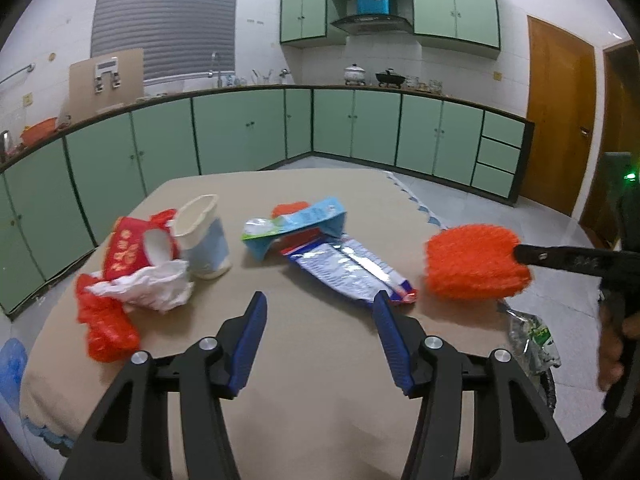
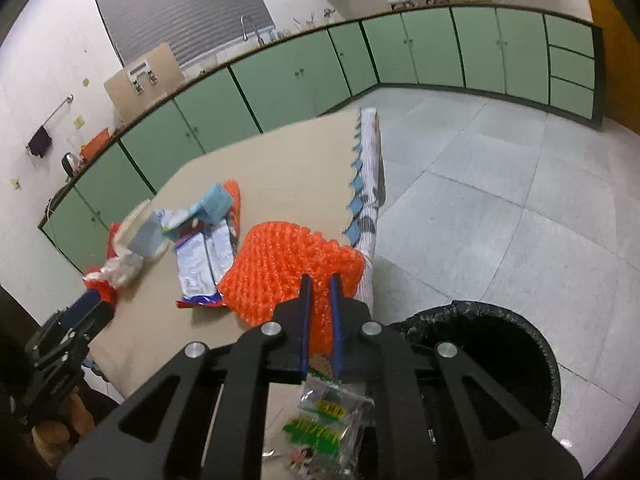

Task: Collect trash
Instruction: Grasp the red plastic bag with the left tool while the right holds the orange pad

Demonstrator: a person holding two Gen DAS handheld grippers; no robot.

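One piece, the orange mesh point(image 2: 280, 264), is being pinched by the right gripper point(image 2: 320, 280) near the bin point(image 2: 520, 344); left gripper point(image 1: 320, 304) is hovering half-open, empty; several wrappers point(image 1: 352, 268) are remaining on the table point(image 1: 320, 420).

Green cabinets point(image 1: 240, 132) along wall; white pot point(image 1: 354, 72) on counter; wooden door point(image 1: 560, 112).

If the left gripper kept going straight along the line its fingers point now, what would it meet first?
Probably bare tabletop first: the open left gripper has nothing between its fingers. Further on lie the silver-blue snack wrapper and the blue carton, though depth is unclear.
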